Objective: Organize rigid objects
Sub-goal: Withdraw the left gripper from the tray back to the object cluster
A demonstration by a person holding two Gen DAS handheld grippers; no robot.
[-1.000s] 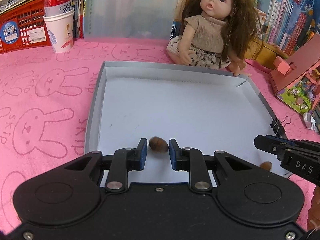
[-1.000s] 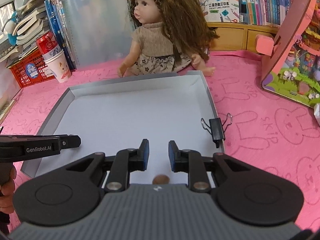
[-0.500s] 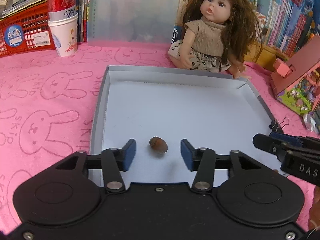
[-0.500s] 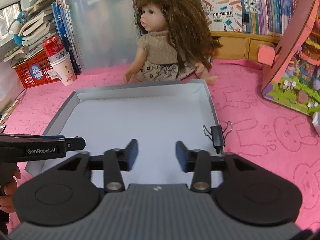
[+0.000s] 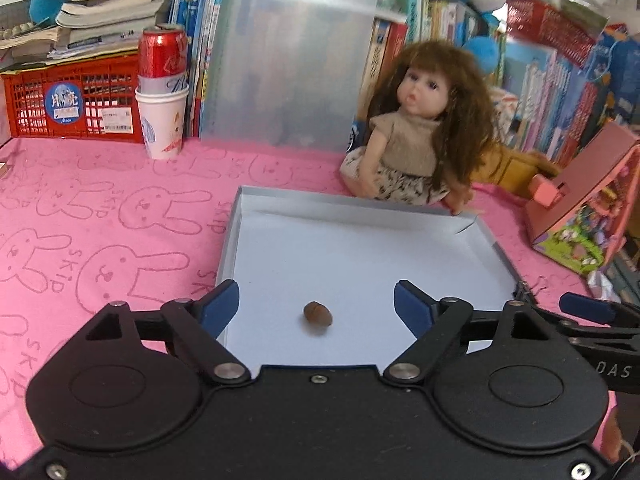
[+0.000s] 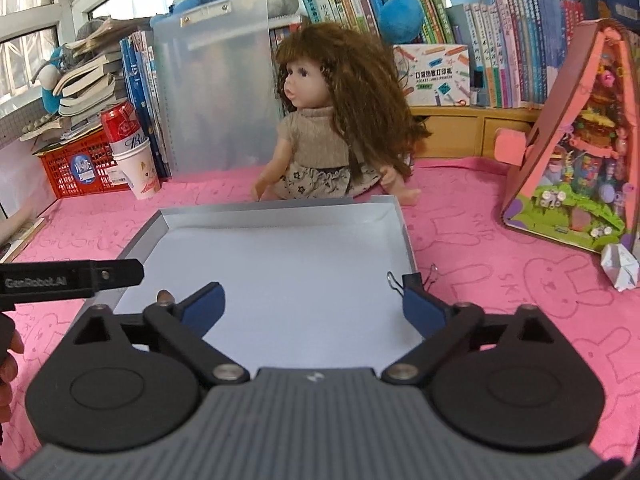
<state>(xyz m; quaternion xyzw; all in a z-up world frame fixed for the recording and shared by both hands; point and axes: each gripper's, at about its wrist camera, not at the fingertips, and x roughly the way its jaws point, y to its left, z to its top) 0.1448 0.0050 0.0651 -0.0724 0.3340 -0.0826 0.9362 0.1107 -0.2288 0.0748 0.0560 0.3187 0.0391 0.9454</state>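
A second ago the left gripper (image 5: 316, 304) stood nearly closed around the small brown oval nut (image 5: 317, 313); now its blue jaws are opening wide, and the nut lies free on the white floor of the shallow grey cardboard tray (image 5: 230, 248), between the two pads but touching neither. The right gripper (image 6: 314, 306) has changed in the same way: its jaws were narrow and are now opening to their widest, with nothing between them except the bare tray floor. A similar small brown thing that showed just under its jaws before is hidden now behind the grey body, so I cannot tell where it lies. Both tools also seem to have drawn back and up a little from the tray. A black binder clip (image 6: 412, 280) sits on the tray's edge, just beyond the right pad. In my judgement both placings are finished and the hands are free for the next object.
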